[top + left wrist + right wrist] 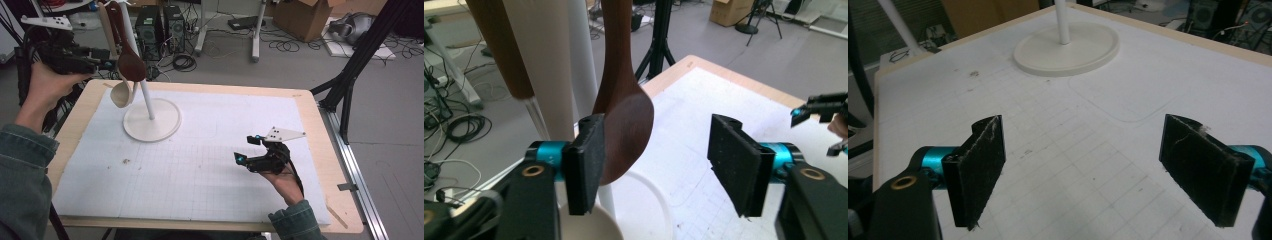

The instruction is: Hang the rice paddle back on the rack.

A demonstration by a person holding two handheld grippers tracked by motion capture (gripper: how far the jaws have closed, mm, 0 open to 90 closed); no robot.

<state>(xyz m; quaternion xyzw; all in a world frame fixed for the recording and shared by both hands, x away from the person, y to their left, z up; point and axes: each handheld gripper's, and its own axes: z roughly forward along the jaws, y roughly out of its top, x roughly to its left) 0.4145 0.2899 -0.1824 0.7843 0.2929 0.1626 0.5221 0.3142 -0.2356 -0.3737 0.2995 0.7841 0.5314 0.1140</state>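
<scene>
Because the dark wooden spoon (624, 125) hangs from the white stand (151, 120) beside a pale spoon (121, 92), the left hand-held gripper (659, 160) frames its bowl, jaws parted, gripping nothing. Right hand-held gripper (248, 150) idles wide open, empty, low over the bench (210, 150).

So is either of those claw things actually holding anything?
No. The left gripper stands open around the dark wooden spoon's bowl; the right gripper is open and empty.

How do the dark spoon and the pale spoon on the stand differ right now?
The dark brown spoon hangs with its bowl higher, between the left gripper's open jaws; the pale spoon hangs lower, outside them. Both hang bowl-down on the white stand.
</scene>
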